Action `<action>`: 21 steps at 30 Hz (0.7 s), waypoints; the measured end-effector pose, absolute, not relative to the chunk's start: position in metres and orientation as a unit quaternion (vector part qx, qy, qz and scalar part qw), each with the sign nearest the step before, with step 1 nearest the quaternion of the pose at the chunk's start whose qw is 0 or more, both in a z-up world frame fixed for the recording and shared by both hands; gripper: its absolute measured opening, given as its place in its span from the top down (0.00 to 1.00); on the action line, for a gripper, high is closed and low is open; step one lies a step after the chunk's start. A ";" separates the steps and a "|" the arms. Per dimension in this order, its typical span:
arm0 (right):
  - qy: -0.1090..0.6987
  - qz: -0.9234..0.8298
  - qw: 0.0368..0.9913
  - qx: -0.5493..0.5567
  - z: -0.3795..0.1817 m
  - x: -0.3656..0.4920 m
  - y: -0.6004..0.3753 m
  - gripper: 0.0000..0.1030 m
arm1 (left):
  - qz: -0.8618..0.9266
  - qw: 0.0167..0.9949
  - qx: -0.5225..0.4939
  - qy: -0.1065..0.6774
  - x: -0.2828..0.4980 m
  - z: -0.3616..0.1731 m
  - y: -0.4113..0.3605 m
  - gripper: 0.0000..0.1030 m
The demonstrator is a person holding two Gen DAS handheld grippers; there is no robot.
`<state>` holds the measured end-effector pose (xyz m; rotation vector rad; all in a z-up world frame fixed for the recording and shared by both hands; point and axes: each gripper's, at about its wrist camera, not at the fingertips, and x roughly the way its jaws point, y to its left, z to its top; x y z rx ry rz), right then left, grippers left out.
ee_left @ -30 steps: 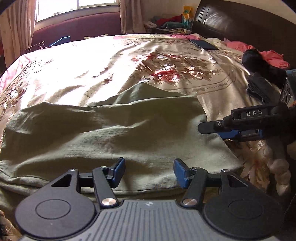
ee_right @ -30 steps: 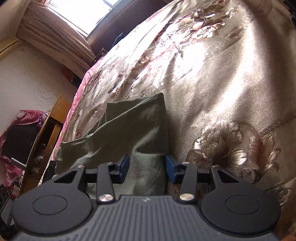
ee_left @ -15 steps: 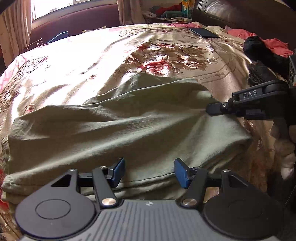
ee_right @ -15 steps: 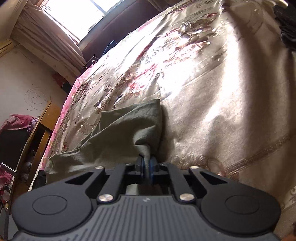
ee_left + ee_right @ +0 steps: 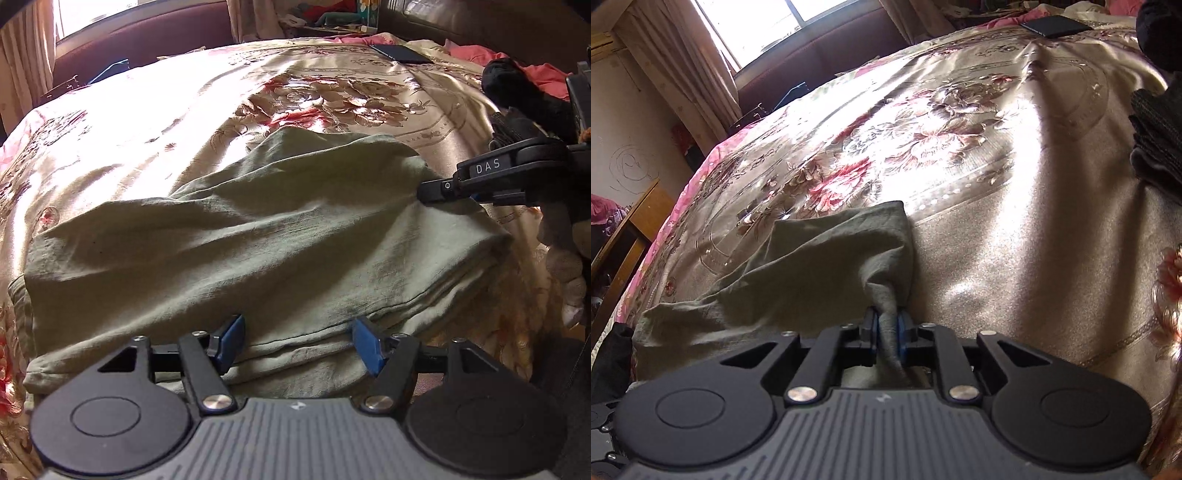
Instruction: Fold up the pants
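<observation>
Olive-green pants [image 5: 258, 251] lie folded in layers on a floral bedspread [image 5: 184, 110]. My left gripper [image 5: 297, 345] is open, its blue pads either side of the pants' near folded edge, with cloth between them. My right gripper [image 5: 886, 326] is shut on a pinched ridge of the pants [image 5: 820, 273] at their right edge and lifts it a little. It also shows in the left wrist view [image 5: 424, 192], coming in from the right with its tip on the cloth.
Black clothes [image 5: 517, 96] and pink cloth [image 5: 543, 72] lie at the bed's right side by the dark headboard. A dark flat object [image 5: 402, 53] lies on the far bedspread. A wooden chair [image 5: 628, 236] stands left of the bed.
My right gripper was open around the pants' edge a second ago; it has since shut on the cloth and pulled it up. The left gripper stays open and has moved a little closer.
</observation>
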<state>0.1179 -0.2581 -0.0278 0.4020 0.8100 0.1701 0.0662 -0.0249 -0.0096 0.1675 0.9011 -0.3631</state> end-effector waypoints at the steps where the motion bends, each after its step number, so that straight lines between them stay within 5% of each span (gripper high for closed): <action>1: 0.392 0.081 0.896 0.194 -0.028 0.118 -0.258 0.87 | -0.172 0.882 0.079 0.432 0.067 -0.009 -0.026 0.25; 21: 0.420 0.049 0.898 0.118 -0.019 0.113 -0.233 0.79 | -0.152 0.879 0.057 0.449 0.061 -0.014 -0.009 0.22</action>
